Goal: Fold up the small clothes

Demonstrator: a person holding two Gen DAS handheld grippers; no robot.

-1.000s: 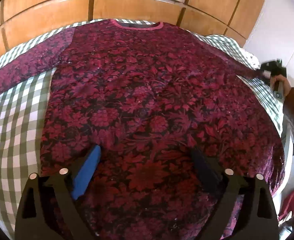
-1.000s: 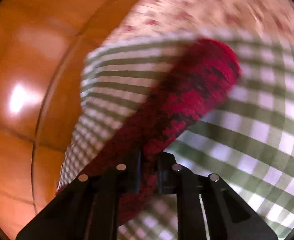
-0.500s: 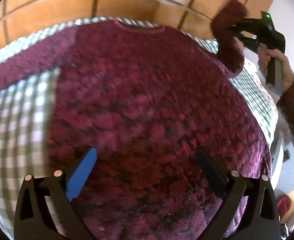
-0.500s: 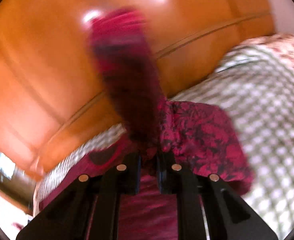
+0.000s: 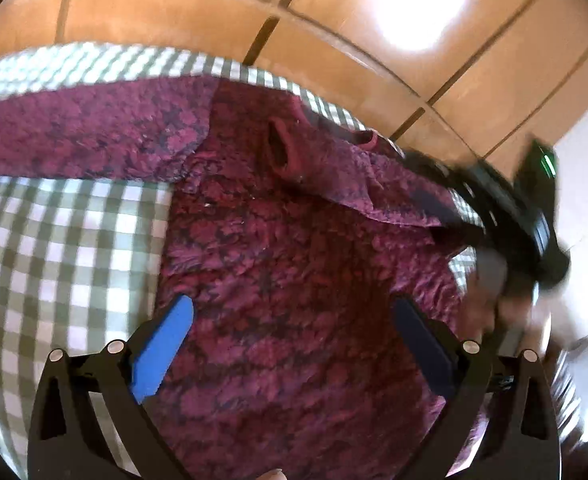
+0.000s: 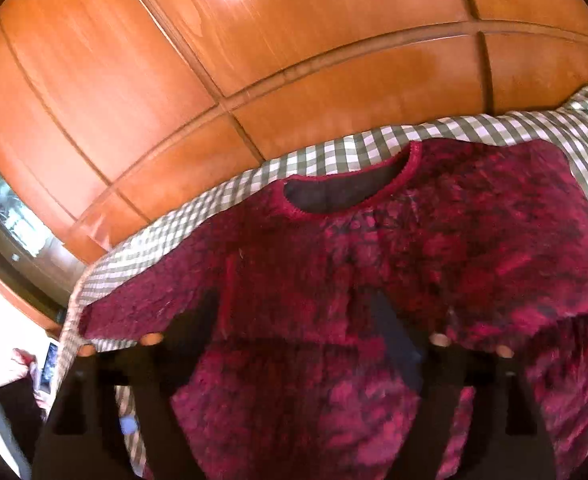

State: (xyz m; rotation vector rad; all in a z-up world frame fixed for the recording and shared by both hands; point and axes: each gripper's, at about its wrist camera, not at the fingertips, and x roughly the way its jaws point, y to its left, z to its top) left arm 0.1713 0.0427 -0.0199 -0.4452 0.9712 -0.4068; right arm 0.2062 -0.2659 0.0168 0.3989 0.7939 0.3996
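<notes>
The left claw [image 5: 290, 344] is fully spread, its blue pad [image 5: 162, 354] and dark pad over the garment's lower body with nothing gripped. The right claw [image 6: 294, 344] is opening; its fingers straddle the fabric without pressing on it (the view is smeared by motion, so any light contact is uncertain). The red floral top [image 6: 374, 288] lies flat on the green-checked bedcover [image 5: 54, 260], long axis running from the claws to the neckline [image 6: 350, 192], which points toward the wooden panelling [image 6: 294, 60]. One sleeve [image 5: 314, 176] is folded across the chest; the other sleeve [image 5: 74, 136] extends straight outward.
</notes>
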